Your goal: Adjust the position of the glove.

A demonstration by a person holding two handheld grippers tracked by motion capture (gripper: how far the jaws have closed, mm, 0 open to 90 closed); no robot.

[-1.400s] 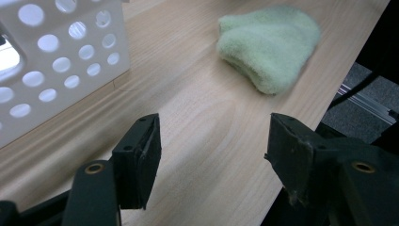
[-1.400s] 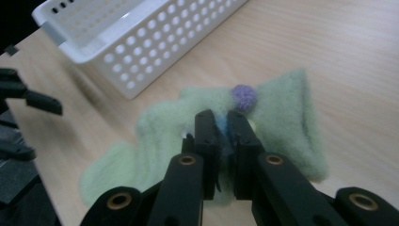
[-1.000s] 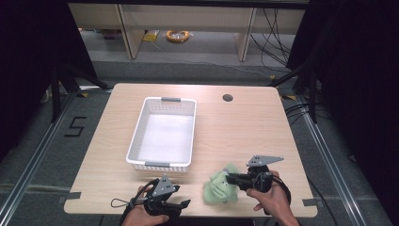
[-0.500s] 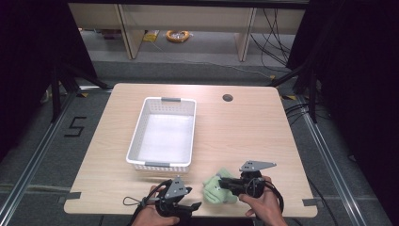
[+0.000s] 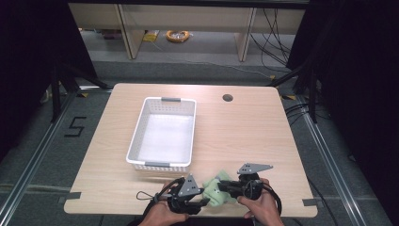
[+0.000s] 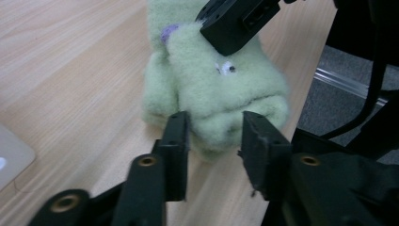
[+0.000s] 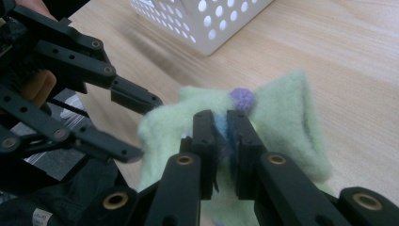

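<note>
Currently, we find the pale green fuzzy plush toy (image 5: 217, 192) lying on the light wood tabletop (image 5: 244, 132) at its near edge, between the two hand-held tools. We see a small purple knob (image 7: 242, 99) on the toy and a tiny stitched eye (image 6: 226, 68) on its face.

We hold the right gripper (image 7: 222, 129) with its jaws clenched on a fold of the toy's green fabric, a sliver of pale blue material showing in the narrow gap between them. In the high view, this gripper (image 5: 225, 188) reaches the toy from the right, with the right hand (image 5: 259, 207) behind it.

We hold the left gripper (image 6: 214, 136) with its jaws spread apart, one on each side of the toy's lower end. The fabric sits between them, near or touching both; we cannot tell whether they press on it. In the high view, this gripper (image 5: 205, 201) lies just left of the toy, with the left hand (image 5: 160, 214) behind it.

We note the white perforated plastic basket (image 5: 136, 141) standing farther back on the tabletop, near the toy but apart from it. A round cable hole (image 5: 227, 98) sits near the far edge.
</note>
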